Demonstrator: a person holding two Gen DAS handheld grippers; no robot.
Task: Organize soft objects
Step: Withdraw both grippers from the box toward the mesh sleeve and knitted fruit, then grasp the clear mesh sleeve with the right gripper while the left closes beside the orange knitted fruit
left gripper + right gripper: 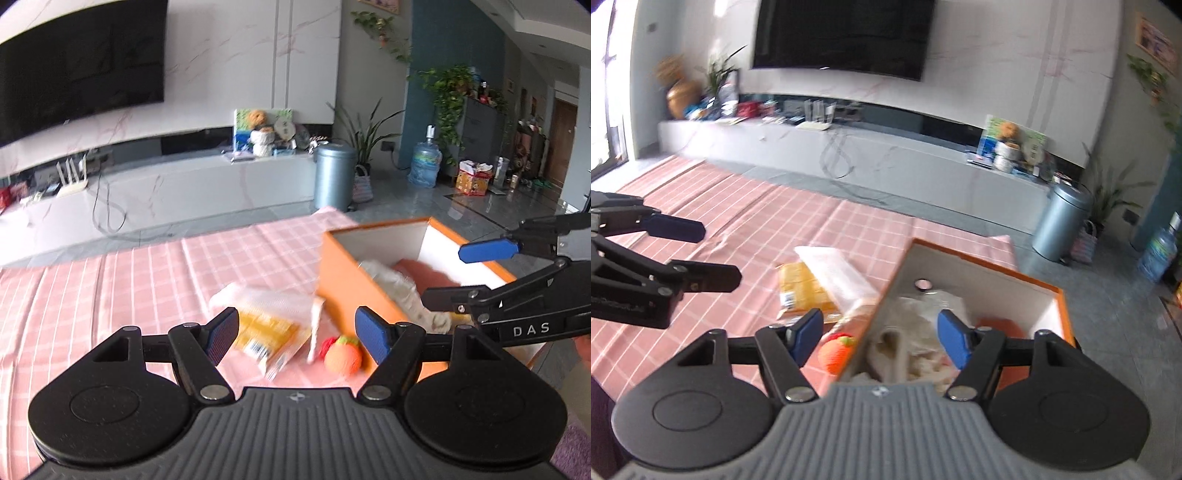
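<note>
**Two Open Grippers by the Orange Box**

While both pictures are looking a little blurry, the main things are still showing well enough. A pink checked cloth [147, 280] is covering the table, and an orange box [354, 280] with white inner walls is sitting at the cloth's far right corner.

Soft things are already lying inside the box: a crumpled white cloth [923, 332] and something red [421, 273] behind it, closer to the far wall of the box.

Three more things are lying on the pink cloth, just beside the left wall of the box. A small orange knitted ball [341, 356] with a green and red top is sitting nearest that wall. A yellow packet [266, 332] is lying next to it, and a white mesh bag [834, 273] is lying partly over the packet.

The left gripper [297, 334] is hanging over the packet and the ball with its blue pads [371, 338] spread wide, and nothing is being pinched between them.

The right gripper [881, 338] is hanging over the near left wall of the box. One pad is over the pink cloth and the other is over the white cloth in the box. Its jaws are standing apart too, gripping nothing.

Each gripper is showing at the edge of the other one's picture.
</note>
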